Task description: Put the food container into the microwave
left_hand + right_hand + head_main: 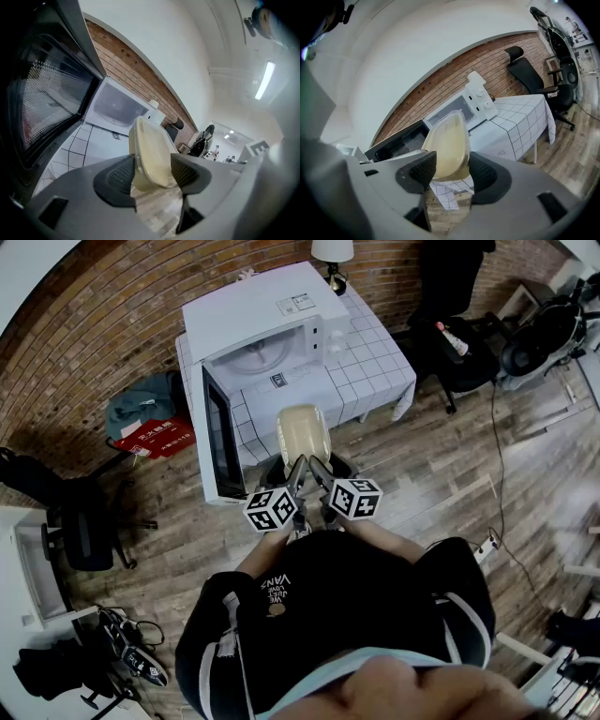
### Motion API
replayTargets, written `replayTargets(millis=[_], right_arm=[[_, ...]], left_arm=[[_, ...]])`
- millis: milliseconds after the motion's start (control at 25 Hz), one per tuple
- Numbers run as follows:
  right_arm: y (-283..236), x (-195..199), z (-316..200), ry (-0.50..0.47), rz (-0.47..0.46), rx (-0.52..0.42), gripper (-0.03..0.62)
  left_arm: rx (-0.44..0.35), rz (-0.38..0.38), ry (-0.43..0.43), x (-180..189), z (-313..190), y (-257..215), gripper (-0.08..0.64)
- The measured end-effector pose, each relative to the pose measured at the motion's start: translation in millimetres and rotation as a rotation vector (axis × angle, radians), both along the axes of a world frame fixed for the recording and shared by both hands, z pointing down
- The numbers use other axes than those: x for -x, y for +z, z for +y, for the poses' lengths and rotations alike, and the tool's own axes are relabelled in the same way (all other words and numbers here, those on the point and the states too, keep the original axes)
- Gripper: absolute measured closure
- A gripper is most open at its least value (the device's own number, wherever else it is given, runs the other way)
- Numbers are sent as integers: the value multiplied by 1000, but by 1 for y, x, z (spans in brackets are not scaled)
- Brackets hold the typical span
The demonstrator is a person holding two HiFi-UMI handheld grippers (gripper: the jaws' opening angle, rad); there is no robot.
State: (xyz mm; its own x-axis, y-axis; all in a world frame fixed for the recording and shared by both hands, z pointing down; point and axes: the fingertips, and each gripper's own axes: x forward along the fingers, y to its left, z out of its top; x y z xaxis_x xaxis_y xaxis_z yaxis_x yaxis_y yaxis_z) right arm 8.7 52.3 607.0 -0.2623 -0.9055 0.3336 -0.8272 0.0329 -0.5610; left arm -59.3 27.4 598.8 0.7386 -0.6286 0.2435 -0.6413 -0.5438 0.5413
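A cream, lidded food container [301, 432] hangs in the air over the front edge of the checked table [375, 371], held from the near side by both grippers. My left gripper [295, 470] and right gripper [320, 471] are each shut on its near end. The left gripper view has the container [149, 154] clamped between the left gripper's [152, 172] dark pads. It sits [449, 143] the same way in the right gripper [452, 172]. The white microwave [258, 310] stands on the table just beyond, its door [217, 435] swung open to the left and its cavity [266, 352] showing a glass turntable.
A lamp [332, 253] stands behind the microwave. A red box and a teal bag [150, 427] lie on the floor to the left. Office chairs [86, 521] [450, 296] stand at left and back right. A power strip [487, 546] lies at right.
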Motion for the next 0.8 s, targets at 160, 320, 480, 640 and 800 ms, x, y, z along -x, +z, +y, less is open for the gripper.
replayTargets(millis=[160,320,480,640,800], right_arm=[[0,1,-2,7,-10,-7,380],[-3,-6,-5,15,-29,-21,380],[-3,-11,-8,2,-28,-23,382],[-1,-18,-12,-20,-33,-20,381],[-1,-26,-15,-55,-35,-20,380]], left_arm=[[0,-3,2,1,-2,1,318],[-1,-2,-1,-2,-2,1,325],[-2,-1,-17,-7,-4,1,327],[-2,-2,-40,-14,-6,3,327],[-2,-3,-71,-20,-8,3,327]])
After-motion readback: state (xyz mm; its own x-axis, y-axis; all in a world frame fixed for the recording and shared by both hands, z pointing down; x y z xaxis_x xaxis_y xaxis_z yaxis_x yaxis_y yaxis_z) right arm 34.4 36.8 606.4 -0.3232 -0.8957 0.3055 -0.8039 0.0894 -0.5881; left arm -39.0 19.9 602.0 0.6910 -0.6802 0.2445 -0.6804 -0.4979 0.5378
